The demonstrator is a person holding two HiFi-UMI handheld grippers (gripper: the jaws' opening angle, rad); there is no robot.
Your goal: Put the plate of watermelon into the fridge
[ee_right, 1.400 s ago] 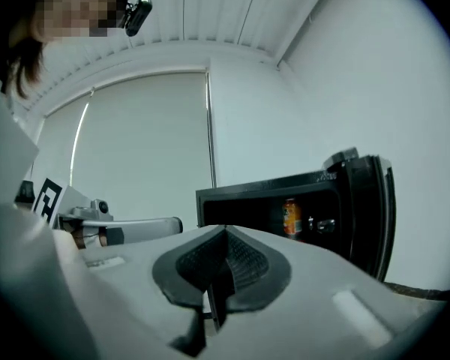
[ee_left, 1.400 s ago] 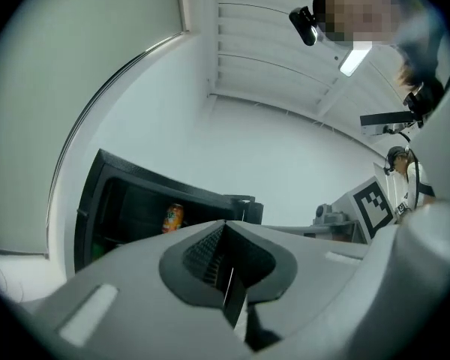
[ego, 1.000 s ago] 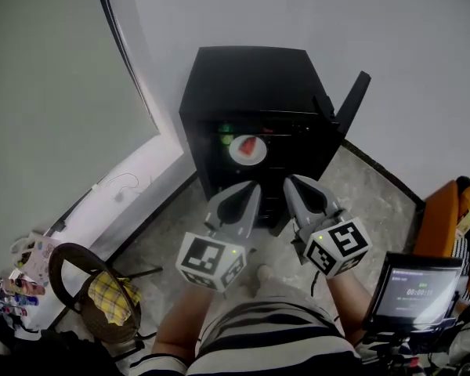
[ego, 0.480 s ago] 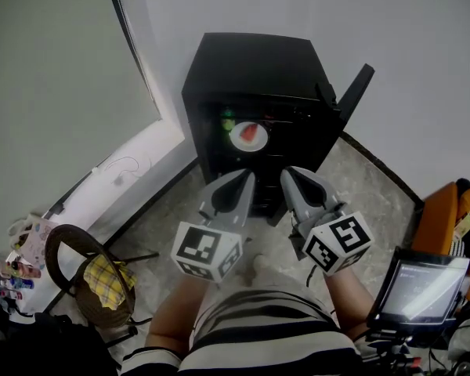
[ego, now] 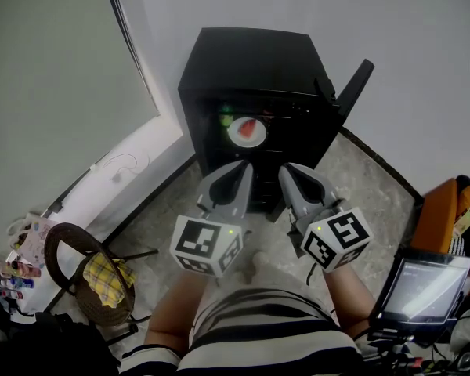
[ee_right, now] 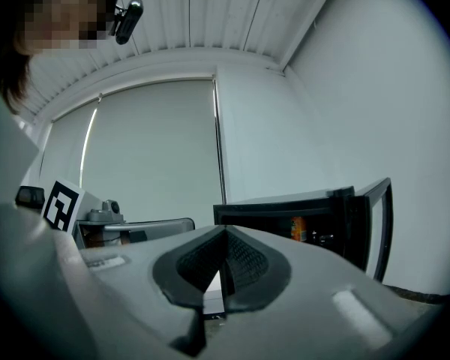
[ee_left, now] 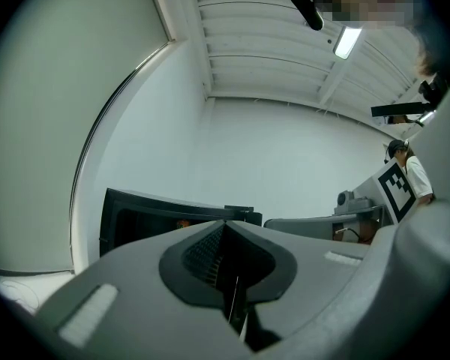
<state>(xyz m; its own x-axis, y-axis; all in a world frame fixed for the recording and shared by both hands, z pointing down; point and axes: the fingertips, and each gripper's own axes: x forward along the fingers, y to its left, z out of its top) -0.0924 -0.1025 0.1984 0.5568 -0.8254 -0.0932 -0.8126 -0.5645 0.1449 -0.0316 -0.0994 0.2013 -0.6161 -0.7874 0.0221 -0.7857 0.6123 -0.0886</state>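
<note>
The plate of watermelon [ego: 247, 132] sits inside the fridge [ego: 251, 69], upper centre. Left gripper [ego: 236, 171] and right gripper [ego: 288, 172], below it, are both closed, empty. Probably next: push the open door [ego: 354, 87] gently at its outer edge.

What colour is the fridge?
The fridge is black. The head view shows it best.

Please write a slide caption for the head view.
Plate of watermelon inside the open fridge; left gripper and right gripper, both shut, face it.
</note>
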